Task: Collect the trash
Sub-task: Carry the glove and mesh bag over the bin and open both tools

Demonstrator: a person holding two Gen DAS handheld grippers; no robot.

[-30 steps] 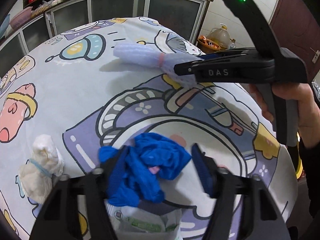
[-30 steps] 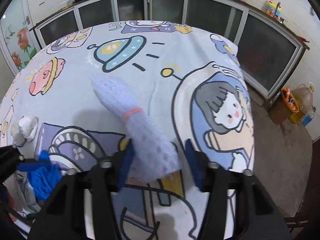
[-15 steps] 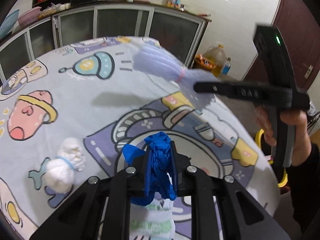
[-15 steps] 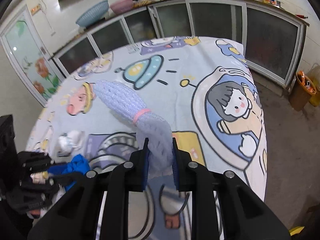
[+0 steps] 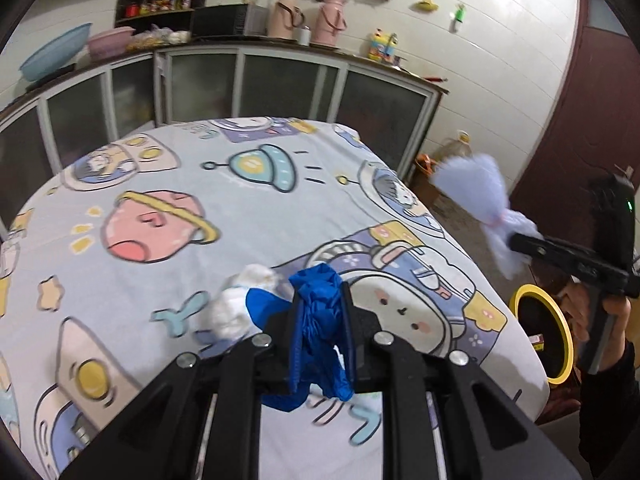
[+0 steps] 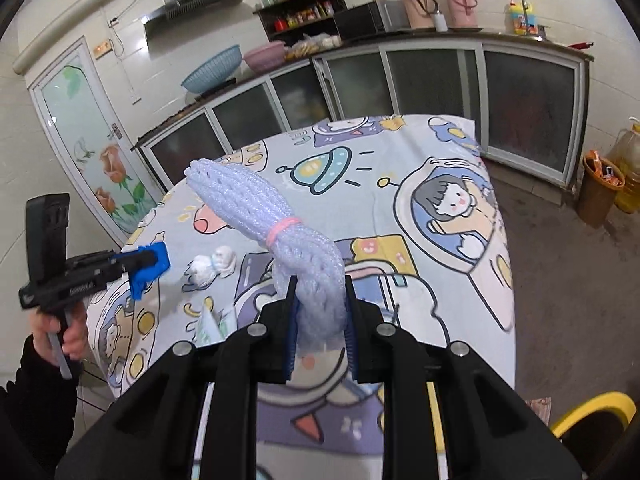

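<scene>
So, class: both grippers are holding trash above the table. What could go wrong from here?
1. The foam net is pinched only at one end by the right gripper; it may slip out.
2. The blue glove dangles loosely from the left gripper and could snag.
3. The white wad could be forgotten.

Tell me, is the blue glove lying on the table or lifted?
Lifted: the blue glove hangs crumpled, pinched in the left hand-held gripper, above the table.

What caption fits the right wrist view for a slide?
Right tool shut on a pale foam net bundle, above the cartoon-print tablecloth; a white wad lies on the cloth.
</scene>
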